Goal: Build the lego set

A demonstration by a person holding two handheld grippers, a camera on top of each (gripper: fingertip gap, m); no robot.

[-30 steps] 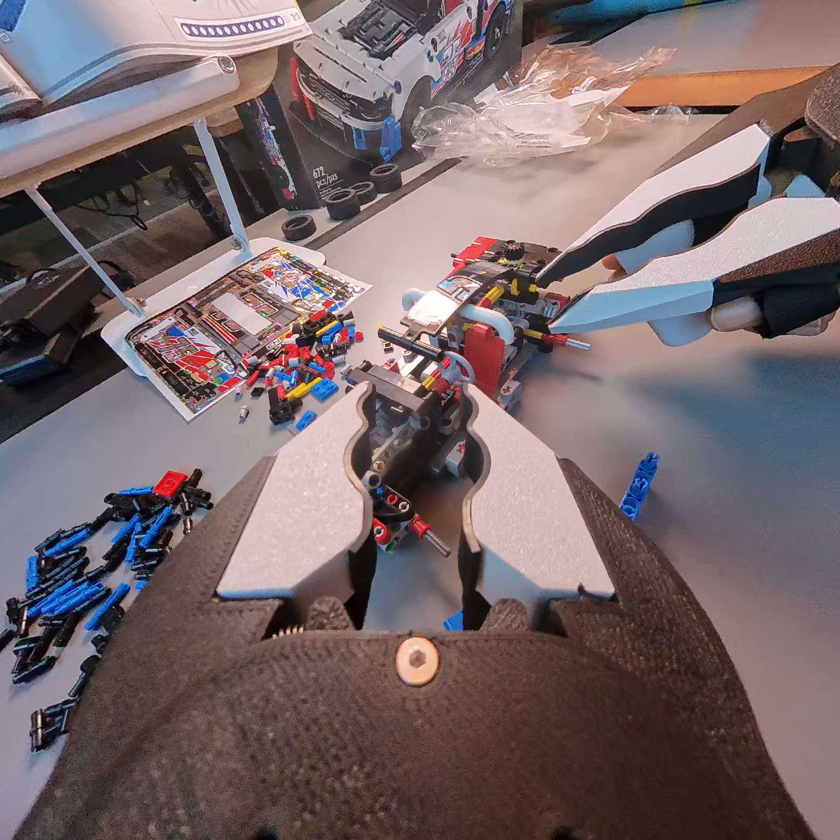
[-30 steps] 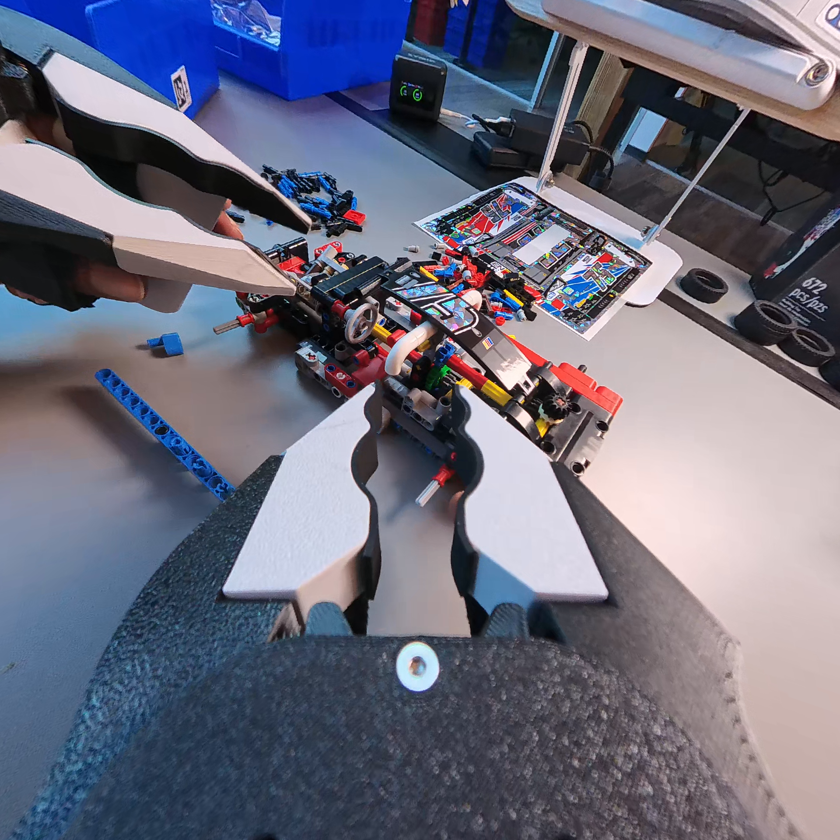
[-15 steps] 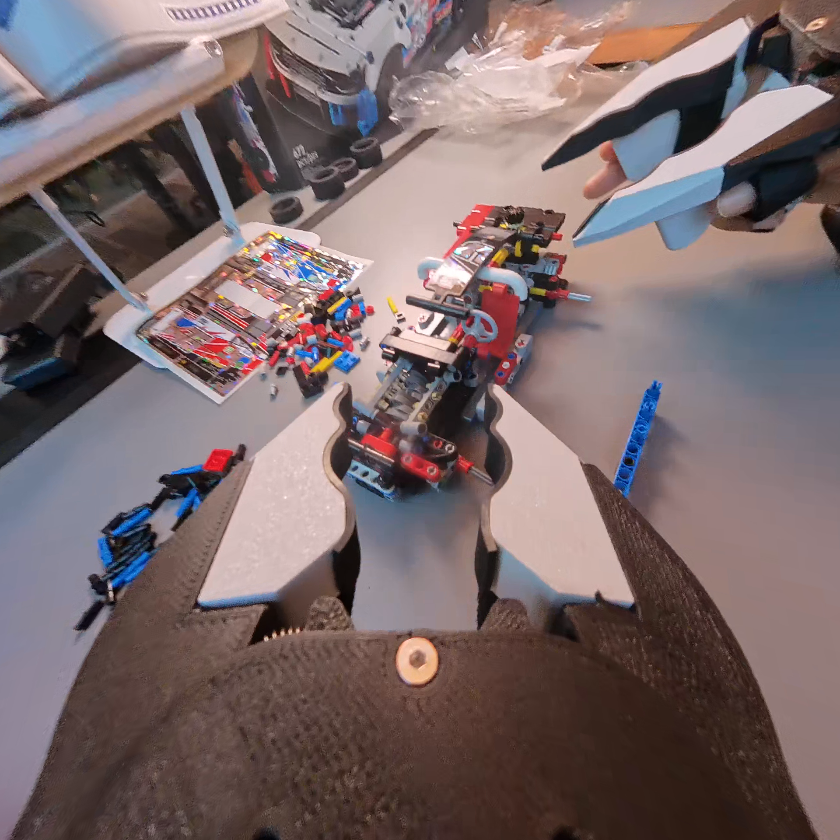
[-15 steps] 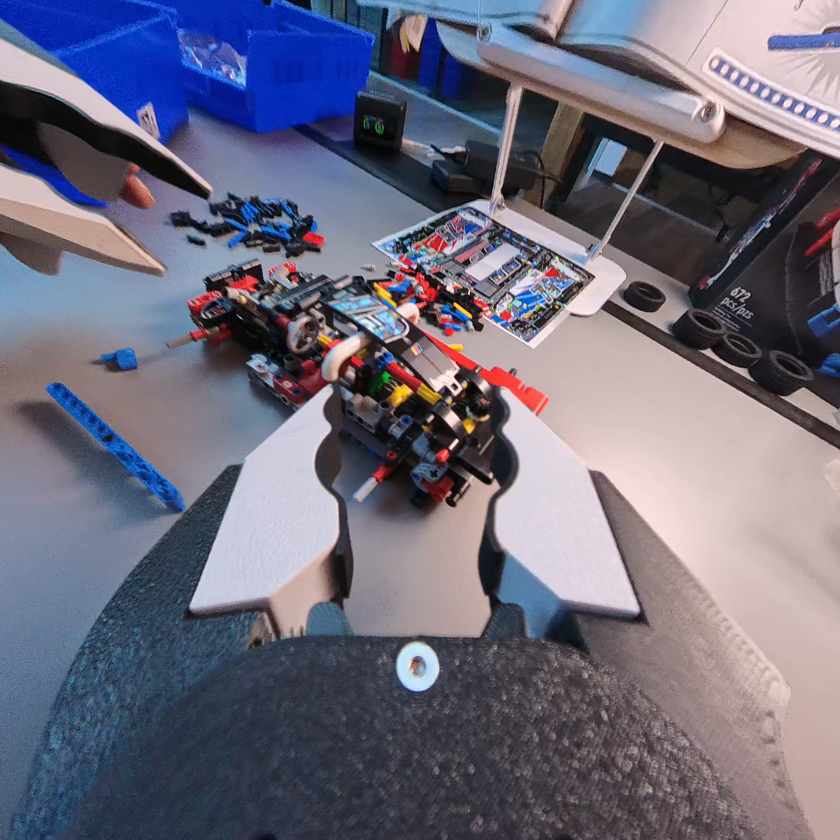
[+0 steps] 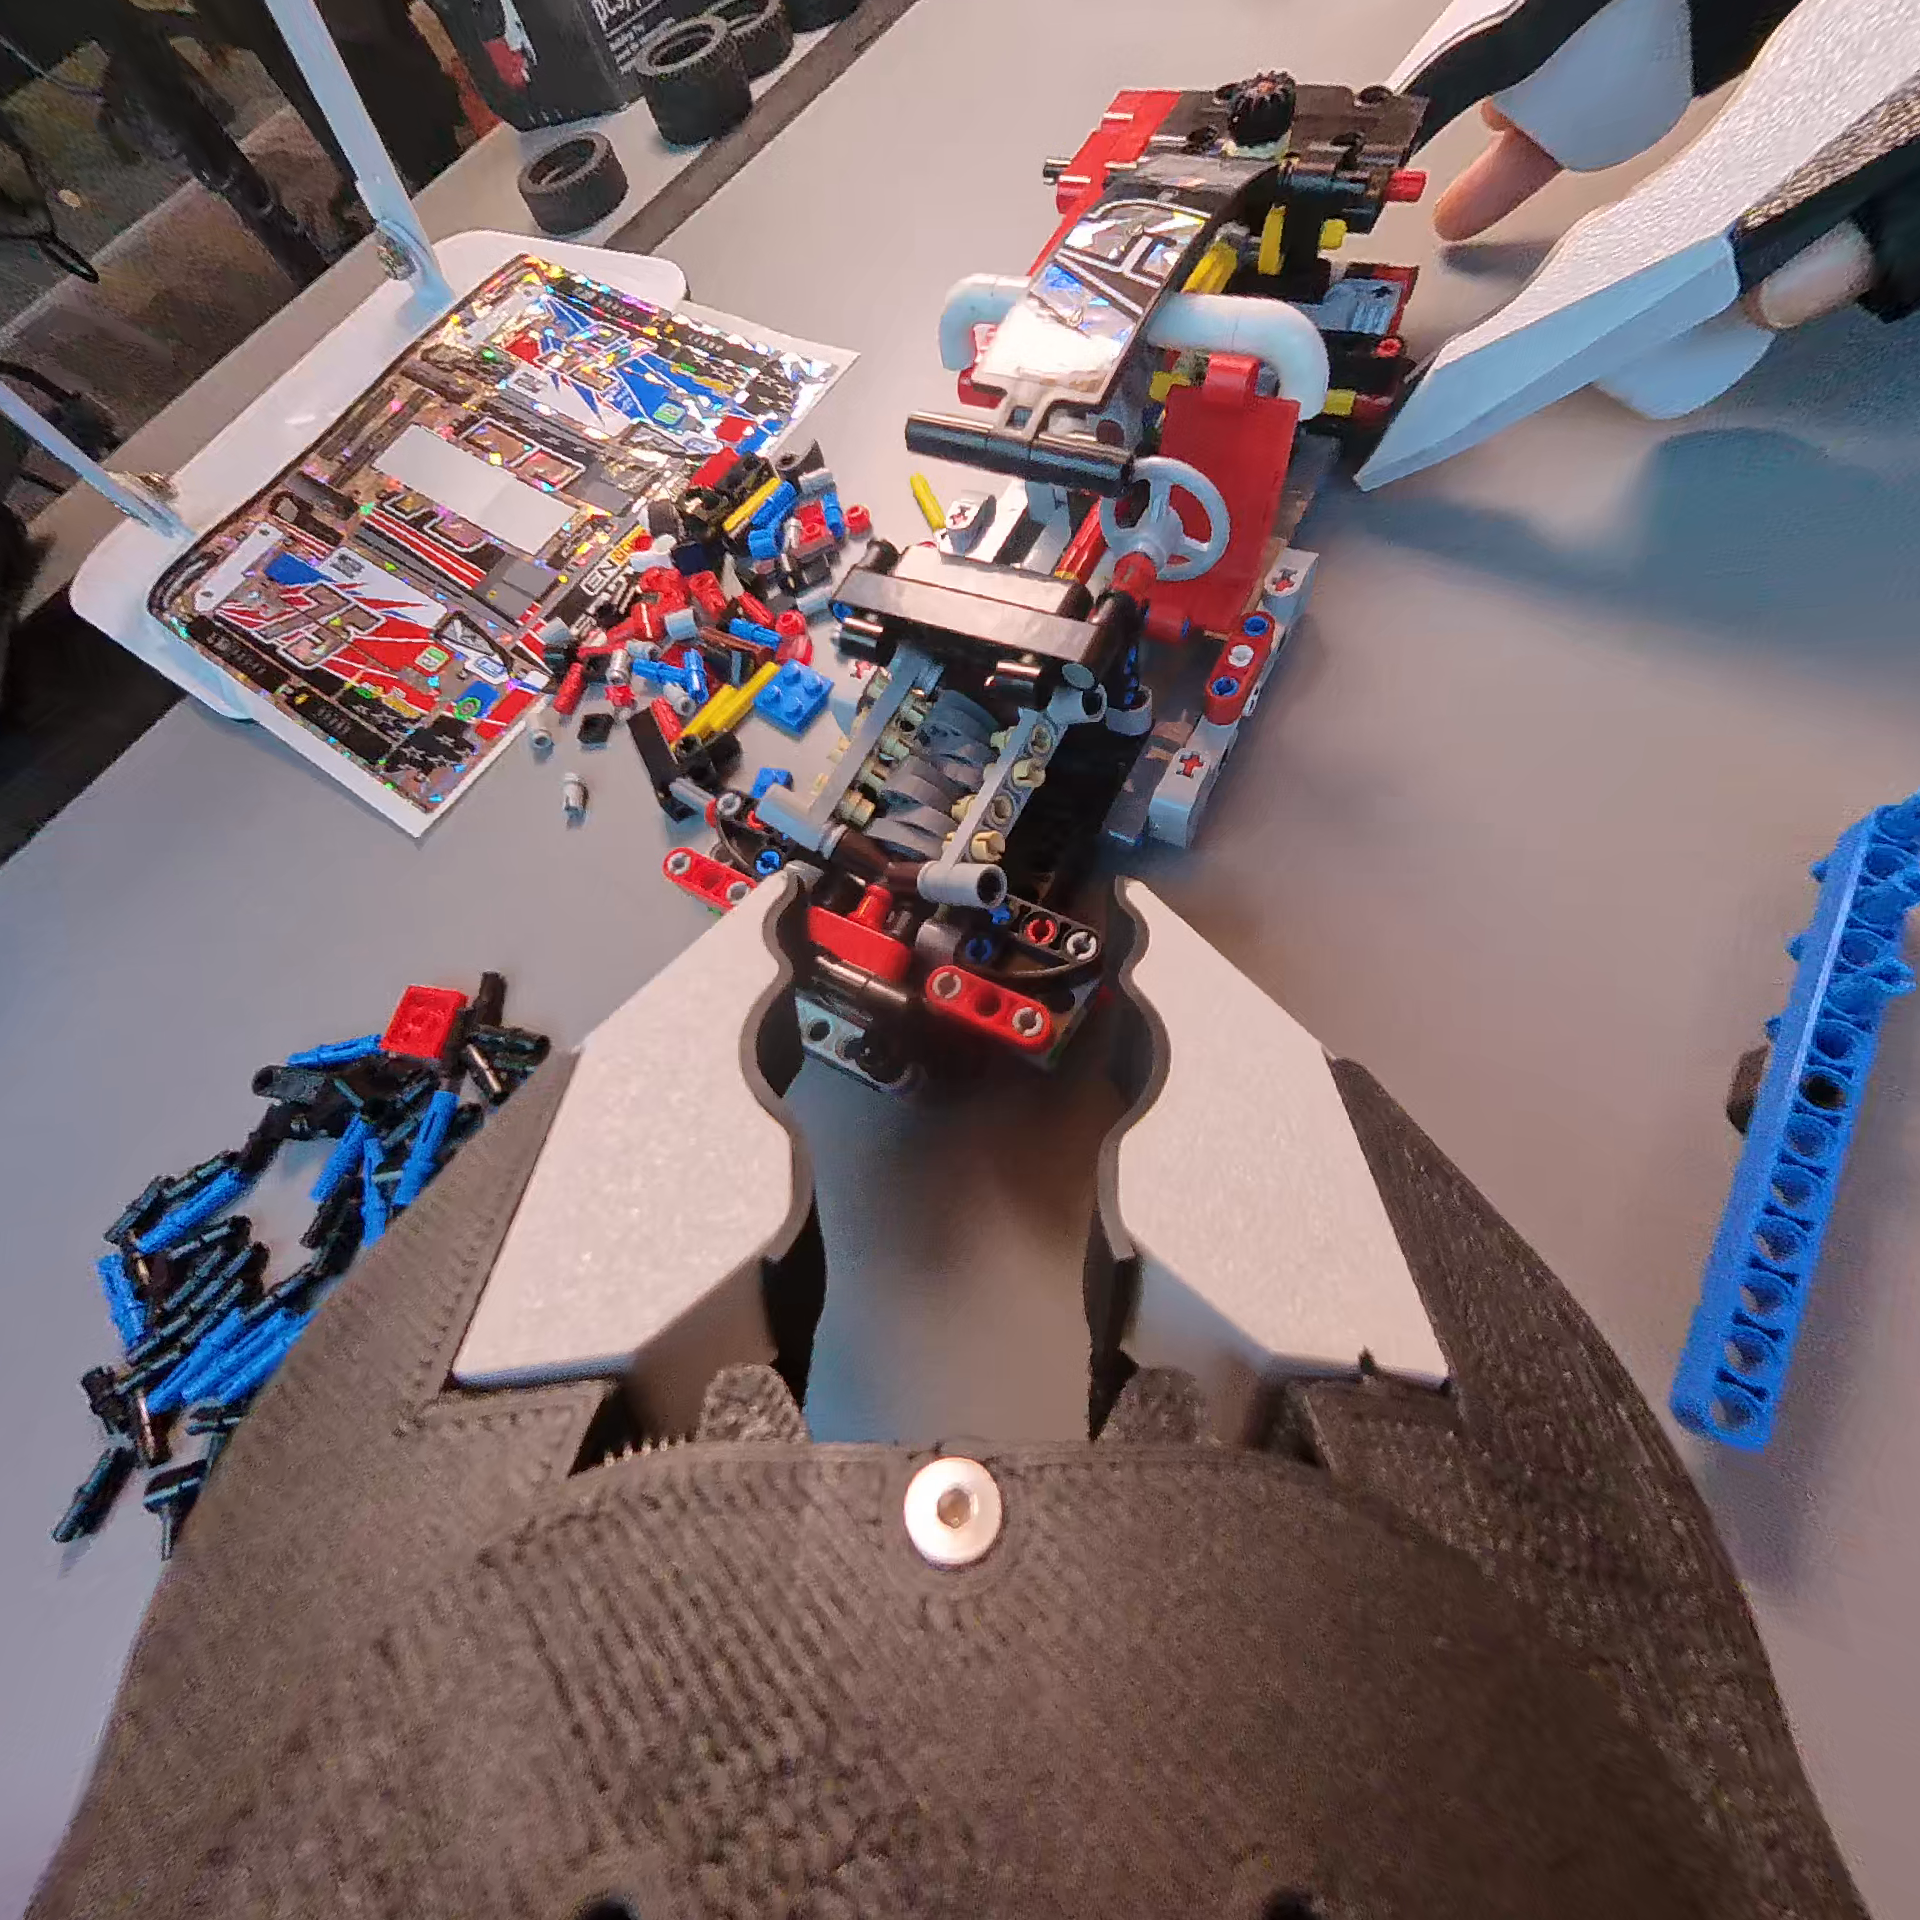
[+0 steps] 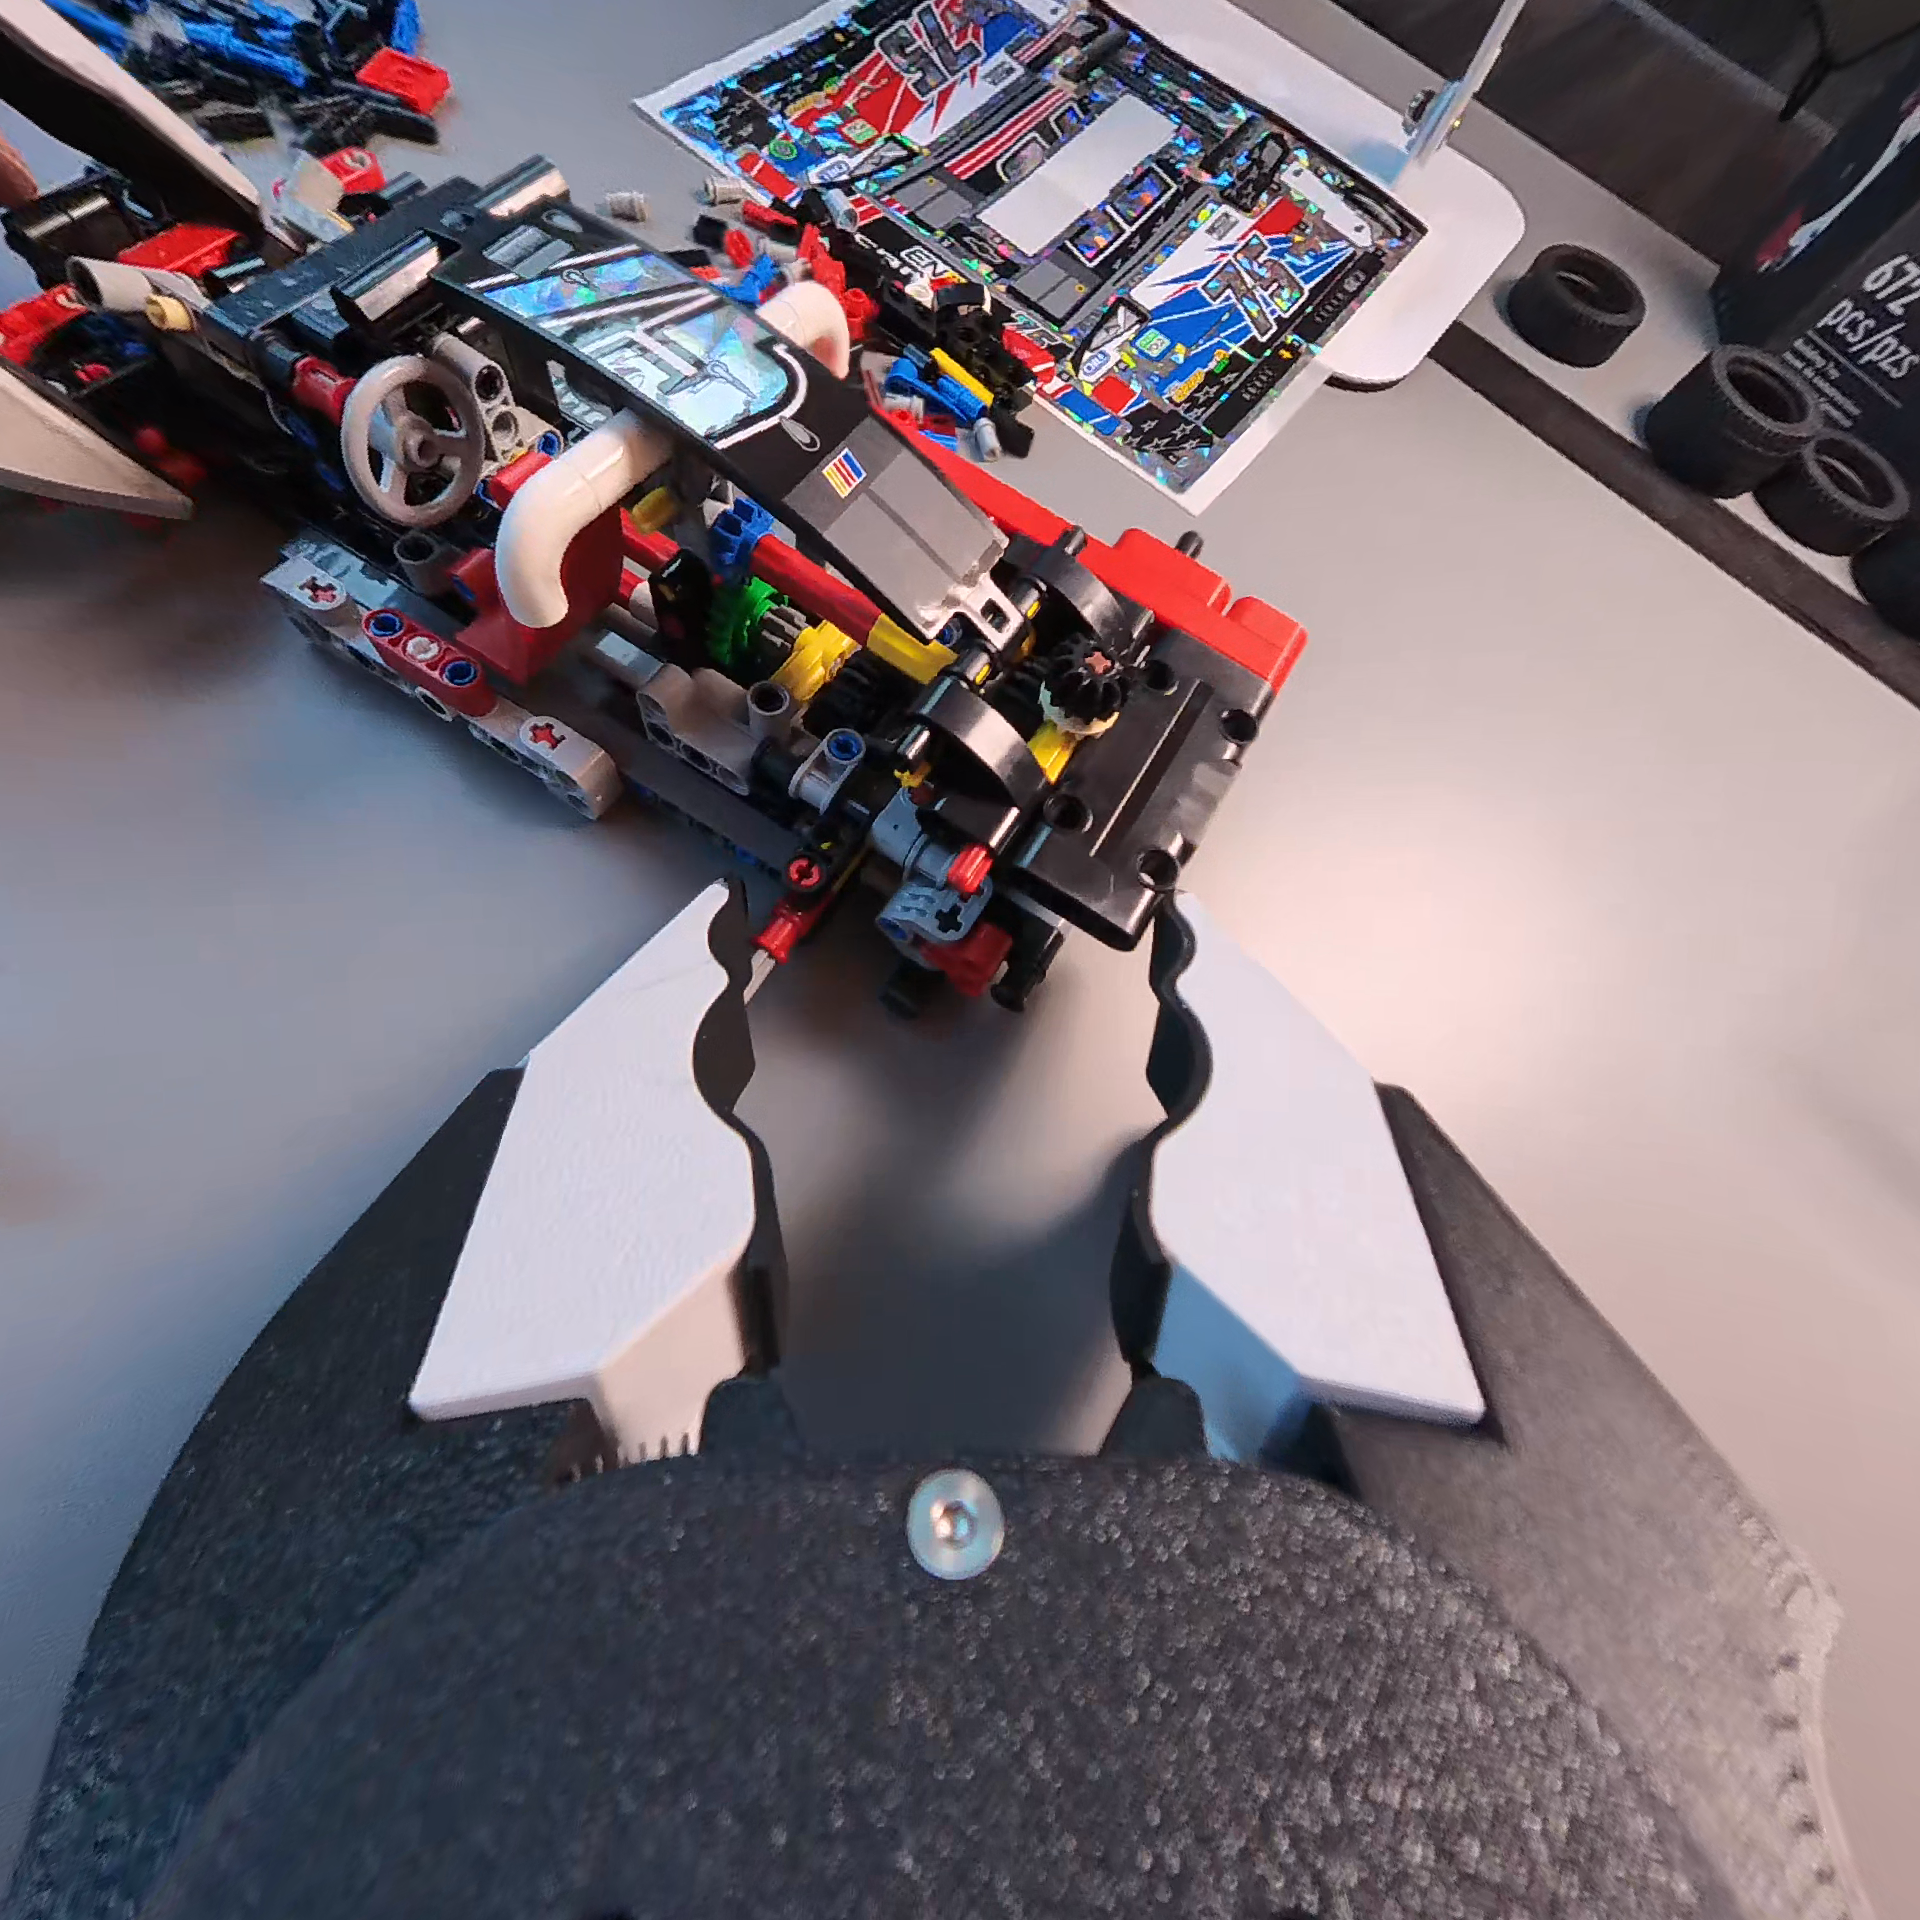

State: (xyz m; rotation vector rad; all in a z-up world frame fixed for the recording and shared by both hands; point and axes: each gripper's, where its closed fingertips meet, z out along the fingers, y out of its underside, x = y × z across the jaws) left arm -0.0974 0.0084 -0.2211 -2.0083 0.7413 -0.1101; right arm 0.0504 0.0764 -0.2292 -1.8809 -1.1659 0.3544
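The half-built lego car chassis [image 5: 1091,582] lies on the grey table, with a steering wheel, white roll bar and stickered black roof panel. My left gripper [image 5: 954,935] is open, its fingertips either side of the chassis's near end with the red beams. My right gripper [image 6: 951,914] is open, its tips at the opposite black-and-red end of the chassis [image 6: 727,540]. The right gripper also shows in the left wrist view [image 5: 1558,312], and the left gripper's fingers [image 6: 62,457] show in the right wrist view. Neither holds a loose part.
A long blue beam [image 5: 1808,1122] lies right of the left gripper. A heap of blue and black pins [image 5: 260,1195] lies to its left. Small loose parts [image 5: 717,623] lie beside a shiny sticker sheet [image 5: 468,520] on a white stand base. Black tyres [image 6: 1574,301] and the set's box [image 6: 1849,260] stand at the table's edge.
Both grippers have come down and closer to the chassis ends, one at each end. Their jaws stand wider than a second ago. The chassis has stayed on the table.
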